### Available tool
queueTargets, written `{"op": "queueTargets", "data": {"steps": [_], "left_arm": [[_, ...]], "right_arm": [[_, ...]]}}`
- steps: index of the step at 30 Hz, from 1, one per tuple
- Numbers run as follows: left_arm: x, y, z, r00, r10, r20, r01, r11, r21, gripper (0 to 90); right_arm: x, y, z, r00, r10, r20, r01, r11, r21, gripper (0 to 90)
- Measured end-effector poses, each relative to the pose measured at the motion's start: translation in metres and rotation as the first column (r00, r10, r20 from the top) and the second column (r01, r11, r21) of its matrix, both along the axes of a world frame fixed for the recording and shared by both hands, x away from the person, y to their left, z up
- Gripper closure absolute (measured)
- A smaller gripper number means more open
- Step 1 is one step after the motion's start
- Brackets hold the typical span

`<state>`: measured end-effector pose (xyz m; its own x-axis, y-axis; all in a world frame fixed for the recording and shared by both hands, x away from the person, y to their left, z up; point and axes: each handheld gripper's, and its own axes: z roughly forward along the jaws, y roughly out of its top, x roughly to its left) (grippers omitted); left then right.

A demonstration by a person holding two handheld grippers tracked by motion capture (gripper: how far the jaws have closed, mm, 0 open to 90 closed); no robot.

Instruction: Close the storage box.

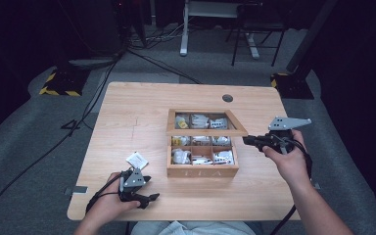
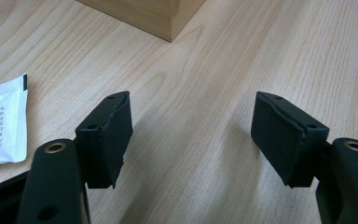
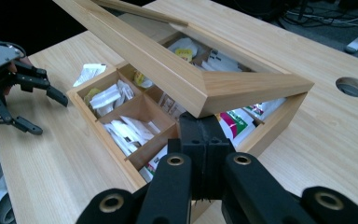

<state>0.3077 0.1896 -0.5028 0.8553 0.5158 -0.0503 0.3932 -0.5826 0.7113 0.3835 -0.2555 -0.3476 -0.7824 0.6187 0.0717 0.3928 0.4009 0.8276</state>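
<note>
Tabletop: tea sachet (image 2: 2, 123) beside left claw (image 2: 200, 135)

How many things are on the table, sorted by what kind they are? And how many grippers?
Wooden tea box with its lid partly raised: 1
Loose tea packet lying on the table: 1
Grippers, left gripper and right gripper: 2
Total: 4

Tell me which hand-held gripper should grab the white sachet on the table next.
Left, probably. The left hand-held gripper is open and empty, close to the white paper sachet on the light wooden table. The right hand-held gripper is shut at the wooden tea box's glass-paned lid, apparently propping it.
</note>
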Motion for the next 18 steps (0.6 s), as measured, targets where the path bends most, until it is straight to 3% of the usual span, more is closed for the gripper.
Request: {"op": "queueTargets", "data": {"steps": [18], "left_arm": [[0.0,0.0,0.0,1.0,0.009,-0.002,-0.009,1.0,0.0,29.2]], "right_arm": [[-0.009,0.0,-0.017,0.9989,0.012,-0.045,-0.014,0.999,-0.03,90.0]]}}
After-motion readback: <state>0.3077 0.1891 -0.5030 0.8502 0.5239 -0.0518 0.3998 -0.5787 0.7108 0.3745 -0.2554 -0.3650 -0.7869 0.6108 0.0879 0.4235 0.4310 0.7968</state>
